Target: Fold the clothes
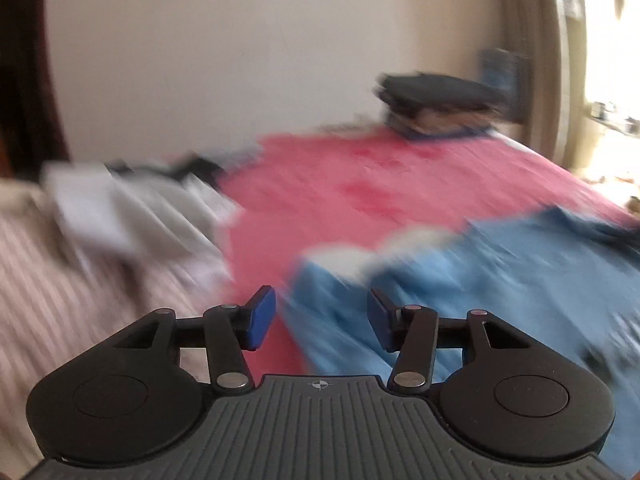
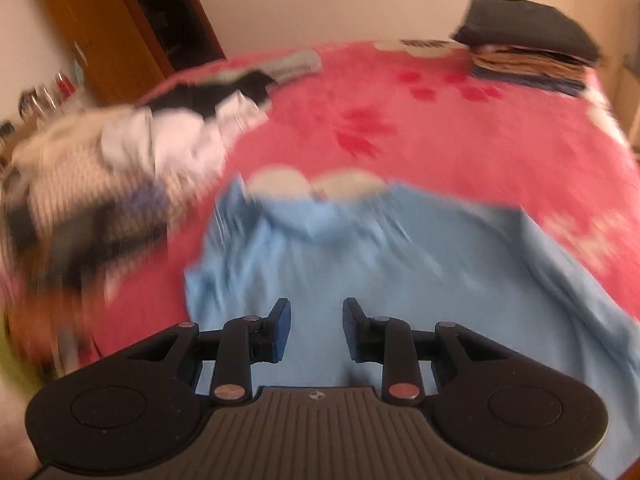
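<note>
Both hand-held grippers hang over the near part of a bed with nothing between their fingers: the right gripper (image 2: pixel 316 330) stands moderately parted above the light blue garment (image 2: pixel 360 272), and the left gripper (image 1: pixel 321 318) is spread somewhat wider, just over that garment's left edge (image 1: pixel 460 300) where it meets the red blanket (image 1: pixel 360 184). The blue piece lies spread across the near middle of the bed, rumpled, with ridges running toward its far edge and one corner trailing off to the near right; both views are smeared, so I cannot tell collar from hem or whether any part is already doubled over. My judgement is that this garment is the one in hand, and that doing it well means first finding two matching corners or a straight edge, pinching only a single layer at each, and drawing the cloth taut and flat before bringing one side over, so the creases do not get folded in. To the left sits a loose heap of mixed clothes (image 2: pixel 132 152), white, striped and dark, close enough that a wide sweep could drag it in. At the far right corner a neat stack of folded clothes (image 2: pixel 532 48) stands with a dark piece on top, well apart, and seems the place for finished pieces.
</note>
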{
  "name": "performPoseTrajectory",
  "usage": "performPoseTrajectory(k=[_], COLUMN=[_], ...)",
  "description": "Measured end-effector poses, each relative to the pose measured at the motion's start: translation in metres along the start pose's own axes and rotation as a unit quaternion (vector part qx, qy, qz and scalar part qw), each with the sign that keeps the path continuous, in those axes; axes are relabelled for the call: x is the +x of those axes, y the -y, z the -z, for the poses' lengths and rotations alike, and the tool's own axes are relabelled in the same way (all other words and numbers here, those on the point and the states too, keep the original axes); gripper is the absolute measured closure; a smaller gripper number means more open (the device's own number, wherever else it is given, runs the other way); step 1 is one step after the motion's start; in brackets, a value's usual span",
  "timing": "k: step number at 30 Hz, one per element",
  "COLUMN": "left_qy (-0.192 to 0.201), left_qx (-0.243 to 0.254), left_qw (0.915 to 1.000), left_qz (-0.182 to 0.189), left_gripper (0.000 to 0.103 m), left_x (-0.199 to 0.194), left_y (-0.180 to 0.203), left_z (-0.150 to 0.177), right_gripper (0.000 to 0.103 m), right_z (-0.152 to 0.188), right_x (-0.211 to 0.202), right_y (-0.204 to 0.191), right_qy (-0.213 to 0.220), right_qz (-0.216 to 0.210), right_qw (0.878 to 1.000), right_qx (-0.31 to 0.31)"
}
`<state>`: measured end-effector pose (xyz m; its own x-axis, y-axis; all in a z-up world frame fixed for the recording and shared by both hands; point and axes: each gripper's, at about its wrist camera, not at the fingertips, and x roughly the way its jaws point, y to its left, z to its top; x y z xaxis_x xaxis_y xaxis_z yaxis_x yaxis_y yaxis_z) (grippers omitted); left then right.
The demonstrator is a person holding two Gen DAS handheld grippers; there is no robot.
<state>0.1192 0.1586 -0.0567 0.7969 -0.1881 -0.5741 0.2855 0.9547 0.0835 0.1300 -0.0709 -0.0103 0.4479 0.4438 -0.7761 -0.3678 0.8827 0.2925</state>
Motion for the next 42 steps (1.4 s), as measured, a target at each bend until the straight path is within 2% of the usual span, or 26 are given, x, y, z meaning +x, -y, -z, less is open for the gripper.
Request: performPoseTrajectory(k=[2,6,9,12,15,17,19,21,22,26,28,30,33,35,37,42], left_qy=[-0.003,-0.003,-0.014,-0.013,-0.010,-0.008,-0.005,-0.003,-0.002,0.005,0.003,0.000,-0.004,-0.003,0.015,0.053], left_qx=[0.017,0.053,0.056,0.059,0.055,0.047,0.030,0.005,-0.009,-0.088,-0.146,-0.199,-0.276,-0.326,-0.358,-0.386], left_qw=[0.9998,0.9982,0.9978,0.9976,0.9981,0.9986,0.9993,0.9998,0.9998,0.9960,0.9892,0.9800,0.9612,0.9451,0.9335,0.9202], left_qz=[0.001,-0.029,-0.033,-0.033,-0.026,-0.024,-0.022,-0.021,-0.020,-0.016,-0.008,-0.002,0.014,0.025,0.014,-0.039], left_gripper=[0.052,0.053,0.054,0.056,0.064,0.068,0.077,0.083,0.085,0.087,0.090,0.092,0.095,0.097,0.098,0.099], left_x=[0.003,0.008,0.016,0.020,0.021,0.020,0.018,0.016,0.014,0.005,0.001,-0.002,-0.008,-0.014,-0.026,-0.057], left_y=[0.017,0.035,0.035,0.032,0.028,0.026,0.022,0.016,0.012,-0.007,-0.023,-0.038,-0.057,-0.068,-0.073,-0.069], left_z=[0.014,0.030,0.033,0.035,0.036,0.035,0.037,0.037,0.037,0.036,0.037,0.039,0.047,0.054,0.061,0.074], right_gripper=[0.072,0.073,0.072,0.072,0.072,0.072,0.065,0.045,0.040,0.039,0.049,0.086,0.099,0.099,0.099,0.099], right_z=[-0.031,-0.071,-0.091,-0.104,-0.113,-0.117,-0.119,-0.120,-0.121,-0.123,-0.122,-0.120,-0.116,-0.113,-0.113,-0.114], right_x=[0.030,0.097,0.142,0.165,0.182,0.190,0.194,0.197,0.199,0.212,0.218,0.220,0.218,0.216,0.214,0.204], right_y=[-0.008,-0.035,-0.052,-0.066,-0.079,-0.087,-0.094,-0.097,-0.097,-0.095,-0.091,-0.093,-0.102,-0.108,-0.115,-0.133], right_qy=[-0.001,-0.040,-0.074,-0.079,-0.091,-0.093,-0.087,-0.082,-0.080,-0.088,-0.097,-0.098,-0.086,-0.079,-0.066,-0.009], right_qz=[-0.029,-0.073,-0.075,-0.064,-0.053,-0.030,0.000,0.008,0.009,0.002,-0.015,-0.027,-0.035,-0.040,-0.047,-0.121], right_qw=[1.000,0.997,0.994,0.994,0.994,0.995,0.996,0.996,0.995,0.995,0.994,0.994,0.993,0.992,0.991,0.983], right_qx=[0.002,0.000,0.021,0.024,0.017,0.001,-0.026,-0.046,-0.052,-0.057,-0.046,-0.051,-0.077,-0.094,-0.110,-0.136])
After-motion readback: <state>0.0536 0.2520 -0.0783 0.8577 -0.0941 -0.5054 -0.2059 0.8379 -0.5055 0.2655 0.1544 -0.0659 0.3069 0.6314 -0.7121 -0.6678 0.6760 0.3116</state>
